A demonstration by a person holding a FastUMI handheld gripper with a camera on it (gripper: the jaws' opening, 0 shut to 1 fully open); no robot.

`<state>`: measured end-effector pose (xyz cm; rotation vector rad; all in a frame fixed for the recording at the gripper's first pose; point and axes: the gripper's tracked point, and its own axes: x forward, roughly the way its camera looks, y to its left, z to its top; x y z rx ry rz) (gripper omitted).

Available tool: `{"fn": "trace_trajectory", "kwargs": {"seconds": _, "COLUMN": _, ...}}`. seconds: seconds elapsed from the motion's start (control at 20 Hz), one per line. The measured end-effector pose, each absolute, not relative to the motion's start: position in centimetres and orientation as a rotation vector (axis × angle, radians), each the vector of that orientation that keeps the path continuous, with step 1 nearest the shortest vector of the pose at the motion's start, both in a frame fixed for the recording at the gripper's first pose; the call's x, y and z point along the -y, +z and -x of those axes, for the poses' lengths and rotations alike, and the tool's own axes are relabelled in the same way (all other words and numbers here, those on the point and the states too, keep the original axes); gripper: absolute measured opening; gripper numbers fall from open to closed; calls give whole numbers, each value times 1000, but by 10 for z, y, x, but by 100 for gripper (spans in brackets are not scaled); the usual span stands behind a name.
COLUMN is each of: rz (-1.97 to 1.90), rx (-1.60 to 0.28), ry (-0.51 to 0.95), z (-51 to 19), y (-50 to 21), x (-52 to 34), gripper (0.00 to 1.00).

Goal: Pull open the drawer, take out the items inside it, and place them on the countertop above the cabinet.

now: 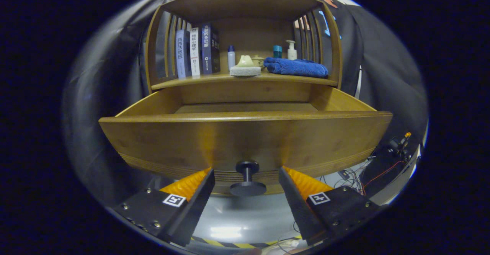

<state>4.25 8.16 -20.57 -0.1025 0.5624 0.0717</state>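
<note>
The wooden drawer (245, 140) stands pulled well out of the cabinet, its front panel right before me. Its dark round knob (247, 182) sits between my fingers, touching neither. My gripper (247, 170) is open, the fingertips close to the drawer front on either side of the knob. The drawer's inside is mostly hidden behind the front panel; only a strip of its bare bottom (245, 107) shows. On the countertop (245, 79) above lie a folded blue towel (296, 67), a pale sponge (245, 70) with a cream object on it, and small bottles (291, 50).
Several books (197, 52) stand upright at the countertop's left, under a slatted wooden hutch (245, 2). Loose wires and a small device (398, 144) lie low to the right of the drawer. A yellow-black striped tape line (237, 244) runs on the floor below.
</note>
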Motion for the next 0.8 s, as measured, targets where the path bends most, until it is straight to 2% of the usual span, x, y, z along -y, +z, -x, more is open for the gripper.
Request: {"fn": "trace_trajectory", "kwargs": {"seconds": 0.8, "rz": 127, "rx": -531, "ry": 76, "z": -83, "y": -197, "x": -85, "gripper": 100}}
